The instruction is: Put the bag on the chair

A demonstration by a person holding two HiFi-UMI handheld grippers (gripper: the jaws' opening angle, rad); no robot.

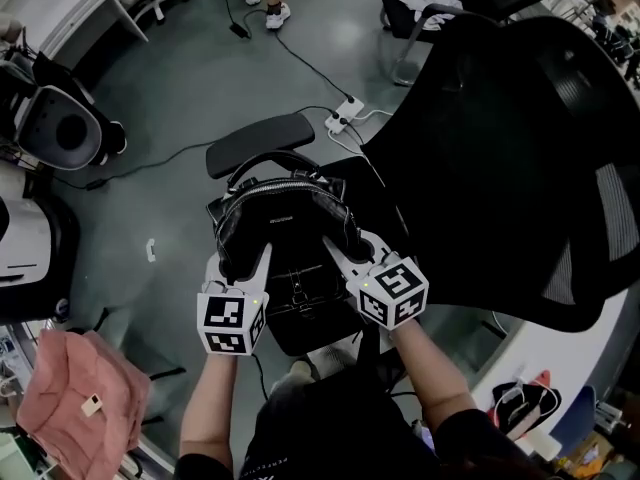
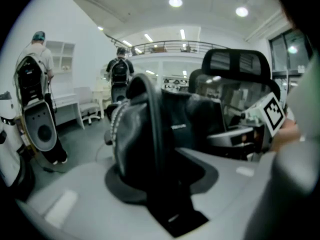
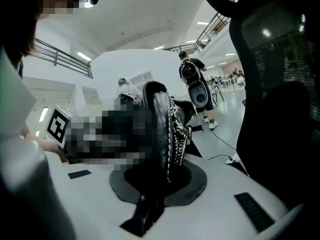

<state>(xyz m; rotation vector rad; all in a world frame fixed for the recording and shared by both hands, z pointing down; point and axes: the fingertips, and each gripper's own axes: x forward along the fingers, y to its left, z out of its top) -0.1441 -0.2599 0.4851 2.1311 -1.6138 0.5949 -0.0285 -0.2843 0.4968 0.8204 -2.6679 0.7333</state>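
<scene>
A black leather bag (image 1: 283,218) with a chain trim hangs between my two grippers, over the seat area of a black office chair whose mesh backrest (image 1: 520,168) fills the right of the head view. My left gripper (image 1: 238,261) is shut on a black strap at the bag's left side. In the left gripper view the strap (image 2: 152,134) runs down between the jaws. My right gripper (image 1: 352,248) is shut on the strap at the bag's right side, and that strap (image 3: 161,134) sits pinched between the jaws in the right gripper view. The bag hides the chair seat.
The chair's armrest (image 1: 262,142) lies just beyond the bag. A power strip with cables (image 1: 345,116) is on the grey floor behind it. A pink bag (image 1: 85,398) sits at lower left. Two people with backpacks (image 2: 32,69) stand farther off.
</scene>
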